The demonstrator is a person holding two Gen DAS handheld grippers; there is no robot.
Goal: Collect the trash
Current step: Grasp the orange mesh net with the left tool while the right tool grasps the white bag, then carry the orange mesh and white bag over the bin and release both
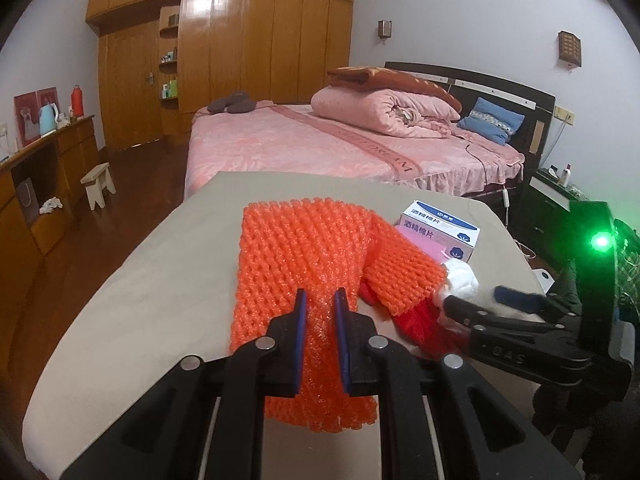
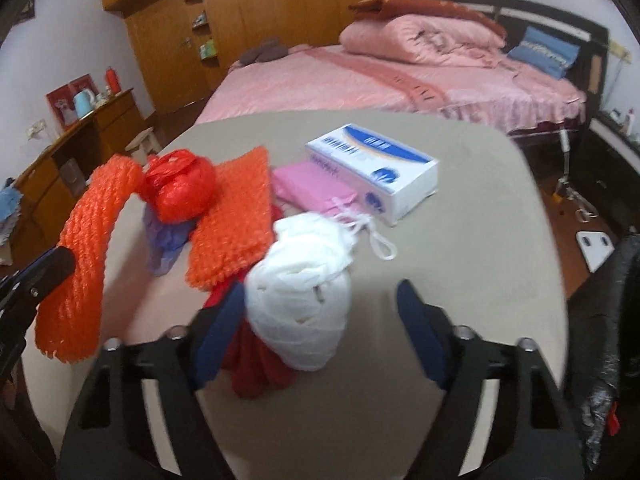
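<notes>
My left gripper [image 1: 320, 300] is shut on an orange foam net [image 1: 296, 264] and holds its near end above the beige table [image 1: 160, 280]; the net also shows in the right wrist view [image 2: 84, 248]. My right gripper [image 2: 320, 292] is open around a white crumpled plastic bag [image 2: 304, 288], which lies between its fingers on the table. A second orange foam net [image 2: 236, 216], a red plastic bag [image 2: 180, 188], a purple bag [image 2: 164, 244] and a dark red piece [image 2: 256, 364] lie beside it.
A white and blue box [image 2: 376, 168] and a pink pouch [image 2: 312, 188] lie at the table's far side. A pink bed [image 1: 320, 140] stands beyond the table. A wooden desk [image 1: 36, 184] and a stool [image 1: 98, 184] are at the left.
</notes>
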